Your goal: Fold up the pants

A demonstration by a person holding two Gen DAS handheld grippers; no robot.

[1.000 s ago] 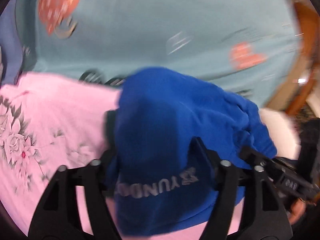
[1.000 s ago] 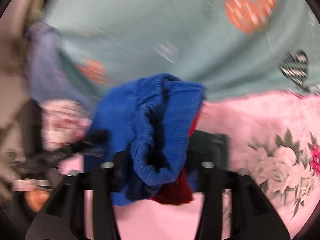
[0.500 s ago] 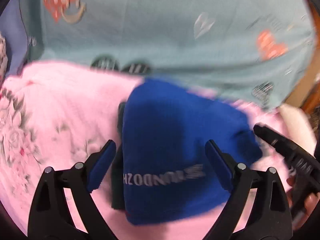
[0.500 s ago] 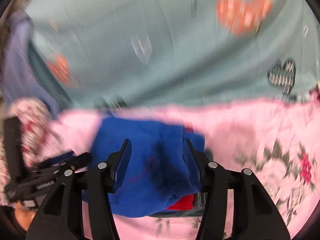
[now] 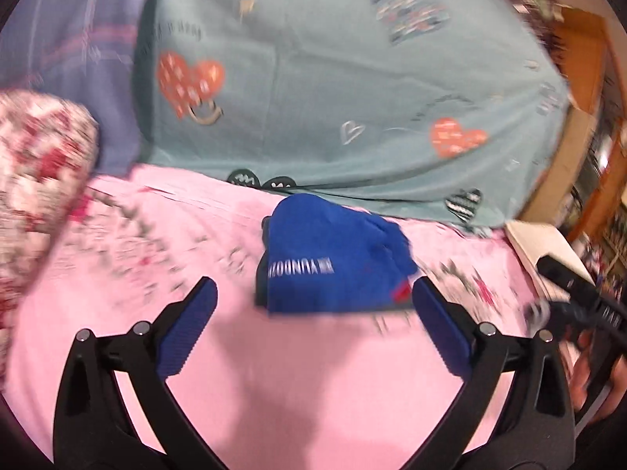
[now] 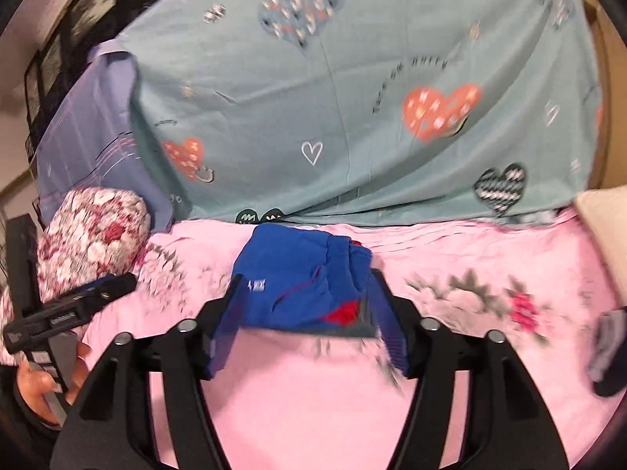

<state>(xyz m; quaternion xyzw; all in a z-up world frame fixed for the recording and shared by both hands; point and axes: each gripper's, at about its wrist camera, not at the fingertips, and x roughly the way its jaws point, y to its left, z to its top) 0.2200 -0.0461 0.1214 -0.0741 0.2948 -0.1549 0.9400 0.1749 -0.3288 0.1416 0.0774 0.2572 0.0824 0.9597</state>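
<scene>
The blue pants (image 5: 333,258) lie folded in a small compact bundle on the pink floral sheet (image 5: 298,384), white lettering on the near edge, a bit of red showing at the right corner. They also show in the right wrist view (image 6: 301,278). My left gripper (image 5: 313,317) is open and empty, pulled back just short of the bundle. My right gripper (image 6: 305,305) is open and empty, its fingertips either side of the bundle's near edge. The other gripper shows at the edge of each view.
A teal heart-print sheet (image 5: 352,90) hangs behind the pants. A red-and-white floral pillow (image 5: 39,164) lies at the left, with a lilac pillow (image 6: 90,133) behind. A wooden bed frame (image 5: 580,78) is at the right. A dark sock-like item (image 6: 607,348) lies at the right.
Both grippers opened and let go of the pants, then drew back. The folded bundle now rests on the pink sheet, farther from both cameras.
</scene>
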